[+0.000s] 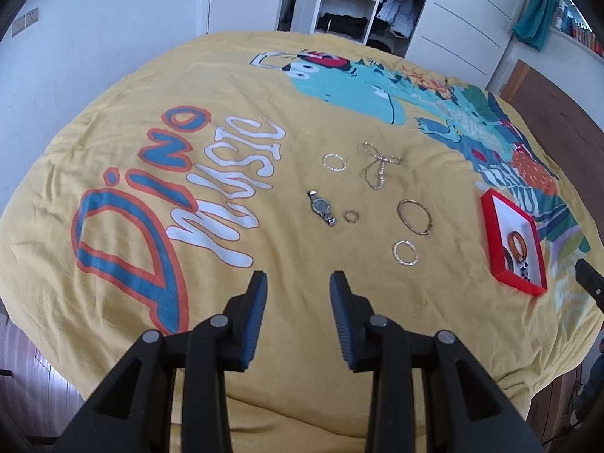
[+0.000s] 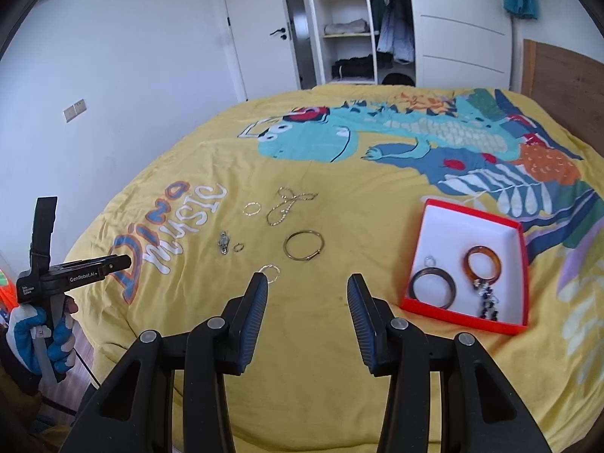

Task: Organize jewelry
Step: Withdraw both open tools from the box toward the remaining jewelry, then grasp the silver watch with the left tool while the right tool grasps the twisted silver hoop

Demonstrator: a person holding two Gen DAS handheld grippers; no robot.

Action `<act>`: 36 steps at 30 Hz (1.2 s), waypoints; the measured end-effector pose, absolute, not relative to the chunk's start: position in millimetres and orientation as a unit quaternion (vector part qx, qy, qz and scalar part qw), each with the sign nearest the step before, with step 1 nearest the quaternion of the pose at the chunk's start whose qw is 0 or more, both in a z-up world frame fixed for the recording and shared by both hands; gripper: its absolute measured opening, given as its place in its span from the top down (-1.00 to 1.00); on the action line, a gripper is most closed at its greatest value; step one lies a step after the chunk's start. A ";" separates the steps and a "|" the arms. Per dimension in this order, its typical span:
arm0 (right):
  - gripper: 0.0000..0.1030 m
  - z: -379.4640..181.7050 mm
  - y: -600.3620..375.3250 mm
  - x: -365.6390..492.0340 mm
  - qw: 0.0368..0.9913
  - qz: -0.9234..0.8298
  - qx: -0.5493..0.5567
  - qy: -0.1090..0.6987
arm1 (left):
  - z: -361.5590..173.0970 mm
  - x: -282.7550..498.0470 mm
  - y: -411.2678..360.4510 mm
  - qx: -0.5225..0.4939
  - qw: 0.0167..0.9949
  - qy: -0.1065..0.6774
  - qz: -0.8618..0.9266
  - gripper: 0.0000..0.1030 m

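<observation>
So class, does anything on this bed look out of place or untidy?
Yes. Six pieces lie loose on the bedspread outside the red box: a watch, a bangle, three rings and a chain twisted over itself.

The left gripper (image 1: pixel 298 287) and right gripper (image 2: pixel 307 290) were black with ribbed blue pads and silver pivot pins, one body lettered "GenRobot.AI"; the person's hand (image 2: pixel 41 336) wore a blue-and-white glove.

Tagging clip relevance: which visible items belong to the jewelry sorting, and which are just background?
Job: red box, watch, chain necklace, gold bangle, small ring, two thin hoops.

Background: bedspread, wardrobe, door.
</observation>
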State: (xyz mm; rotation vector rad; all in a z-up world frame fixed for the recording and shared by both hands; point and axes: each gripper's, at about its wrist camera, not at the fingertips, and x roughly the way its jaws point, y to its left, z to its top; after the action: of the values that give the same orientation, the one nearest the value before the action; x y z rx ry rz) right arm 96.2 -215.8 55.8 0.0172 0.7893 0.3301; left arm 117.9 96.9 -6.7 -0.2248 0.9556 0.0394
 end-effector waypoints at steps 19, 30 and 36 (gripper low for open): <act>0.15 -74.0 -132.3 203.7 0.840 0.253 0.001 0.480 | -84.5 226.2 106.0 -0.175 0.833 0.524 0.017 0.37; 0.15 -116.0 -117.3 233.2 0.825 0.270 0.001 0.496 | -112.7 287.6 84.2 -0.183 0.833 0.522 0.020 0.37; 0.15 -125.1 -115.0 237.4 0.825 0.277 0.000 0.493 | -129.0 301.9 81.7 -0.186 0.829 0.526 0.033 0.37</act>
State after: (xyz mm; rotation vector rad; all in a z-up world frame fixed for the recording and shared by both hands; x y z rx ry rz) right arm 237.4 -115.0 -125.1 -0.0010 1.0473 0.5881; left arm 301.9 81.7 -129.0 -0.3942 1.1165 0.0691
